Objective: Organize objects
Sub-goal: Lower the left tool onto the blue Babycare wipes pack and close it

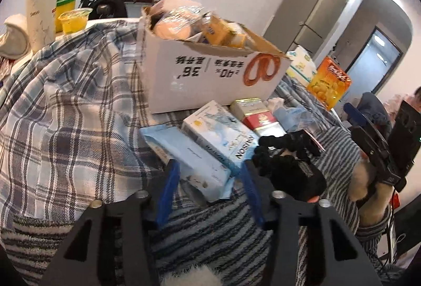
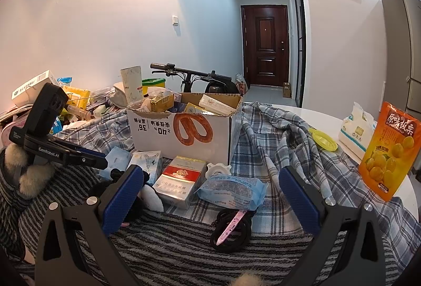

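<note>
Left wrist view: the left gripper (image 1: 209,175) points down at a pale blue wipes pack (image 1: 189,159) lying on the plaid cloth (image 1: 65,107). Its blue fingers (image 1: 168,191) stand on either side of the near end of the pack, partly apart; whether the pads press on it cannot be told. Just beside the pack lies a white and blue box (image 1: 223,130), and beyond that a red and white carton (image 1: 259,117). A black hair tie (image 1: 279,151) rests to the right of the box. Behind them stands the cardboard box (image 1: 210,75), open at the top and filled with packets.

Right wrist view: the right gripper (image 2: 210,188) hangs above the striped blanket (image 2: 171,241) with its fingers wide apart and nothing between the pads. Below it lie black hair bands (image 2: 234,230) with a pink strip across them, near a second blue pack (image 2: 231,188). An orange snack bag (image 2: 389,151) stands upright at the right, on the white table (image 2: 289,112).
</note>
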{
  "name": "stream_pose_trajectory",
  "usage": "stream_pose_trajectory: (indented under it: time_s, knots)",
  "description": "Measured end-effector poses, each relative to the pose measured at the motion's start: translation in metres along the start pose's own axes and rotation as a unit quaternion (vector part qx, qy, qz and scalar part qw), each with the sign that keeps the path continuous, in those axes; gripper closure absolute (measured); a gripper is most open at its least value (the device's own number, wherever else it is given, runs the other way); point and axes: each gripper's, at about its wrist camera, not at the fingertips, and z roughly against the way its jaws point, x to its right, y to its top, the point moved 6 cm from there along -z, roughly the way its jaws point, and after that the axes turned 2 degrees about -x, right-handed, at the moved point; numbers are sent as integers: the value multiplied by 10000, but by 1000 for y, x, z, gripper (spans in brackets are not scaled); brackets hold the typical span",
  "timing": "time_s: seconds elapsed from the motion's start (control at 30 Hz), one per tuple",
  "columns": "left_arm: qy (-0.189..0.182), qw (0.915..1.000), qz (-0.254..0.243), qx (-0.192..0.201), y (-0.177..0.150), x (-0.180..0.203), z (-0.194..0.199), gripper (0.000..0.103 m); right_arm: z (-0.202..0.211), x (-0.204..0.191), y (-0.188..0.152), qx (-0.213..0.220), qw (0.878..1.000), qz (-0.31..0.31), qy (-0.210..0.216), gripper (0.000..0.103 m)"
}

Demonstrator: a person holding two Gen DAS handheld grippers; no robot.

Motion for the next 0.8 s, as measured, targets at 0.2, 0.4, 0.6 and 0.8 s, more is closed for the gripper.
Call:
stream_pose_trajectory:
  time_s: [0.2, 0.4, 0.6, 0.8]
  knots:
    - [29, 9999, 94, -50, 3, -5, 0, 19, 1, 0, 1, 25, 10000, -4, 4, 0]
    - [891, 9875, -1231, -414, 29, -1, 2, 16, 0, 0, 0, -12, 10000, -5, 18, 0]
    - [268, 9661, -2512, -535, 28, 11, 10, 15, 0, 0, 0, -7, 10000, -7, 15, 0]
    - [-363, 9594, -2648, -895, 15, 12, -3, 7, 0, -1, 0, -21, 10000, -6, 28, 0]
